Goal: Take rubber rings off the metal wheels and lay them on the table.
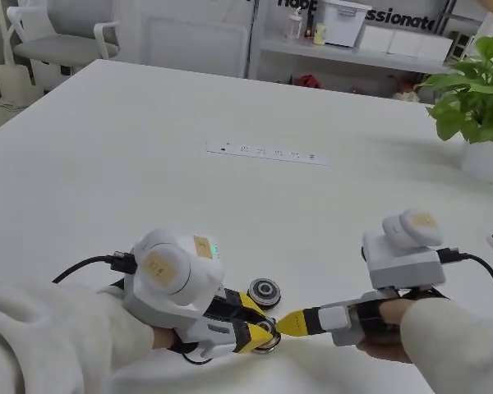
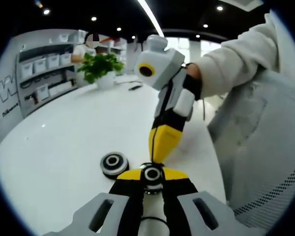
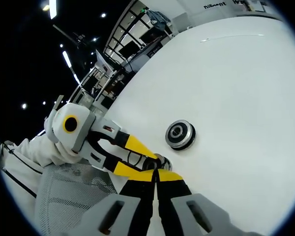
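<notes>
Step in hand: stripping the first ring. Left tongs (image 2: 152, 179) clenched on a wheel (image 2: 152, 173), held low over the tabletop (image 1: 230, 205); right tongs (image 3: 156, 174) clenched, tips touching that wheel's rim from the opposite side; whether the rubber ring is caught between them I cannot tell. A second wheel (image 3: 180, 134) lies just beyond both tips. Next move, as I judge: a firm pinch on the ring; peel away while the left holds fast.

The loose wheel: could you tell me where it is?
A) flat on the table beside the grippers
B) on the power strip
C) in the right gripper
A: the loose wheel lies flat on the table beside the left gripper, which holds the other wheel.
</notes>
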